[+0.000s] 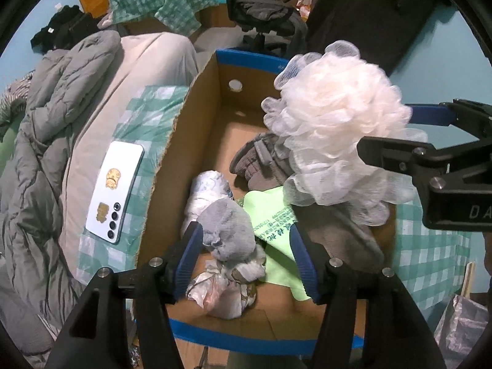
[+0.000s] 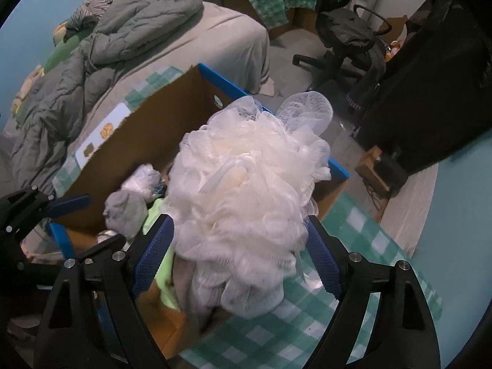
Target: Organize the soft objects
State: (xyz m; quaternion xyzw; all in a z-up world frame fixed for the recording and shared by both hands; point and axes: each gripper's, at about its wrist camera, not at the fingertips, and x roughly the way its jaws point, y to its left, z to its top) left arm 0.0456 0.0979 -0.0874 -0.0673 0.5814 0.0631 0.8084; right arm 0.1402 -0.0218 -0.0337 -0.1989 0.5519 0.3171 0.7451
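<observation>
An open cardboard box (image 1: 184,141) with a blue-taped rim sits on a green checked cloth. A grey balled sock (image 1: 227,233) lies inside it between the spread pads of my left gripper (image 1: 245,227), which does not press on it. A white mesh bath puff (image 2: 246,184) rests on the grey items at the box's right side. My right gripper (image 2: 239,219) stands wide around the puff without squeezing it. Also in the box are a white cloth bundle (image 1: 209,190), a lime-green cloth (image 1: 270,212), grey knit pieces (image 1: 255,160) and a crumpled pale bundle (image 1: 221,289).
A white phone (image 1: 115,193) lies on the checked cloth (image 1: 147,123) left of the box. A rumpled grey quilt (image 1: 46,123) covers the bed beyond. An office chair (image 2: 347,37) draped with dark clothes stands behind the box, with a black cabinet (image 2: 430,92) to its right.
</observation>
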